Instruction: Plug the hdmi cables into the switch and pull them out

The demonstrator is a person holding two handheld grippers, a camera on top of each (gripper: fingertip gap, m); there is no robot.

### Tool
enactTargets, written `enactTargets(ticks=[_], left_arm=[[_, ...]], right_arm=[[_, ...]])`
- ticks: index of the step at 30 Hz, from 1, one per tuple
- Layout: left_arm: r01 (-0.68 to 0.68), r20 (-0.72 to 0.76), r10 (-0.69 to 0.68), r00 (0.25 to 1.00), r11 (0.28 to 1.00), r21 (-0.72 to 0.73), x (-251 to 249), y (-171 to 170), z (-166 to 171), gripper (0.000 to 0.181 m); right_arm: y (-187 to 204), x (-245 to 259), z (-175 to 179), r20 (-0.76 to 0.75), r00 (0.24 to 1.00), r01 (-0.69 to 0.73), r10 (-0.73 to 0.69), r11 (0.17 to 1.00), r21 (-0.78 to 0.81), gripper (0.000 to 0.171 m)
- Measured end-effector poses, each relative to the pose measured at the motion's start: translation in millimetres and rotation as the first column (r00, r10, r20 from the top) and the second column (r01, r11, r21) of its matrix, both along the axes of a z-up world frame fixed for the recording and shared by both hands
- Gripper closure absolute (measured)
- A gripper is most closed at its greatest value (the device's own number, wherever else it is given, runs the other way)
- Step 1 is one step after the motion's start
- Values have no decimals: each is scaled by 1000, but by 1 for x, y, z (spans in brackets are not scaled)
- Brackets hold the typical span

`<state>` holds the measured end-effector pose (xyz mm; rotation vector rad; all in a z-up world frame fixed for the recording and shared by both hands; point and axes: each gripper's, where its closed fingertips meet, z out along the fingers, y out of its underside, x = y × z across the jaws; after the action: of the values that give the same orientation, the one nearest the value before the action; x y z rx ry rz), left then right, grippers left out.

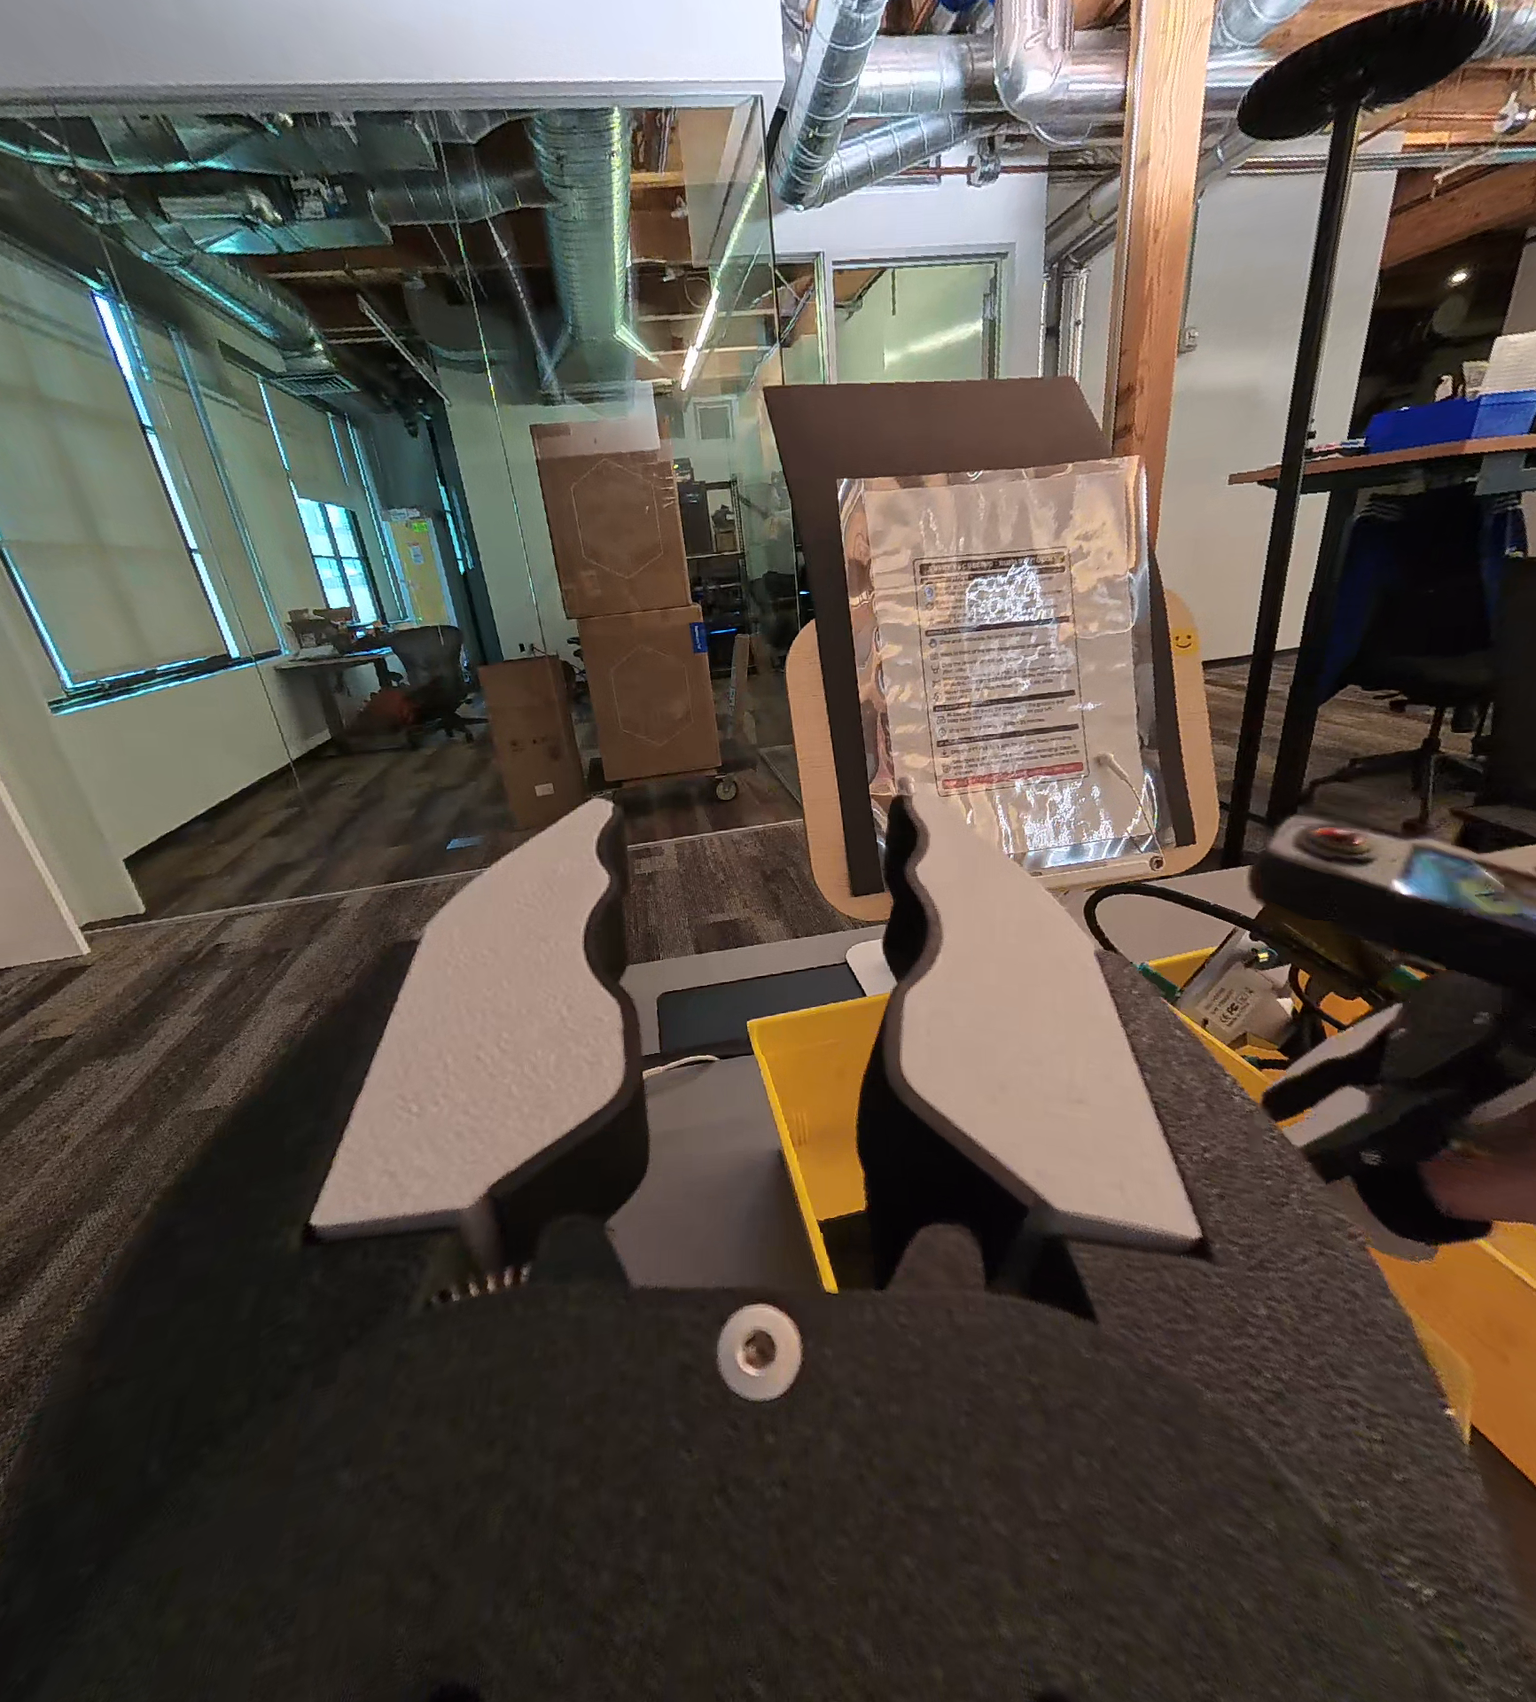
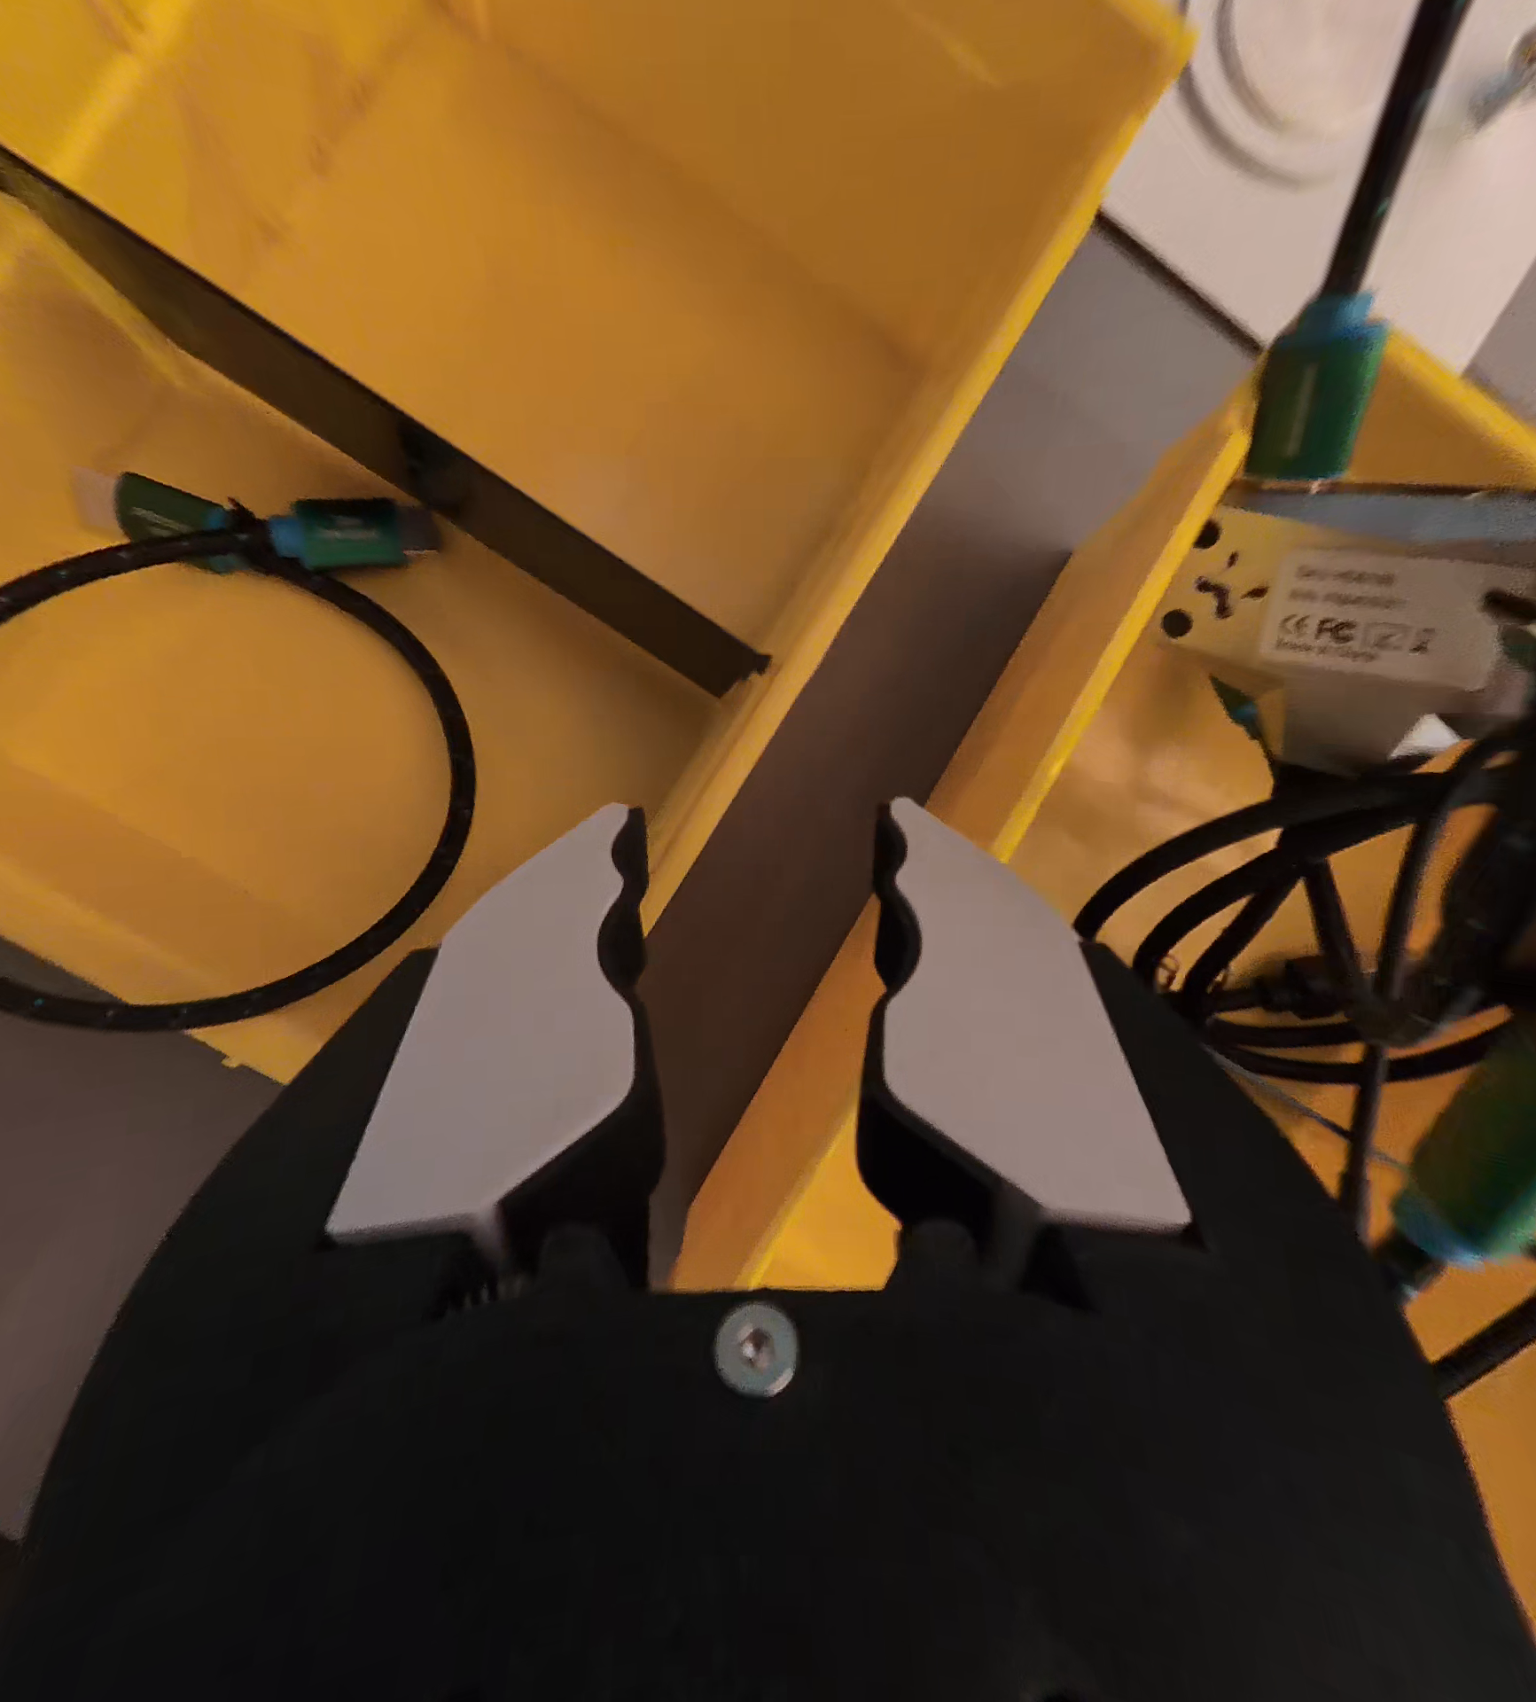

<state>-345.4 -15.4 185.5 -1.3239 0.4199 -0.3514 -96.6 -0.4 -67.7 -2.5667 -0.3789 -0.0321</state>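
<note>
Nearest in the right wrist view, the right hand-held gripper (image 2: 759,820) hangs with its jaws spread and nothing between them, above the strip of grey surface (image 2: 847,681) between two yellow bins. To its right, in the right bin (image 2: 1114,589), the switch (image 2: 1362,599) has at least one green-ended cable (image 2: 1316,396) plugged in, amid a tangle of black leads. In the left bin (image 2: 653,276) a short braided cable (image 2: 303,589) lies loose, both plugs free. So plugging looks partly done, or unplugging partly done; I cannot tell which. The left hand-held gripper (image 1: 755,820) is spread too, empty, held high and facing out over the room.
</note>
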Motion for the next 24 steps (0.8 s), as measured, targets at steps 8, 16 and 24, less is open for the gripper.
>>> enactTargets(ticks=[8,16,24], left_arm=[[-26,-17,27,999,998,49,2,9,2,131],[-23,-50,22,999,1000,-12,11,20,-9,131],[-146,-100,151,983,987,61,2,38,-11,137]], right_arm=[[23,-4,-8,-112,988,94,-106,990,-109,134],[8,-19,-17,-116,982,121,-149,969,-217,137],[7,-22,-49,-94,974,173,-204,949,-262,146]])
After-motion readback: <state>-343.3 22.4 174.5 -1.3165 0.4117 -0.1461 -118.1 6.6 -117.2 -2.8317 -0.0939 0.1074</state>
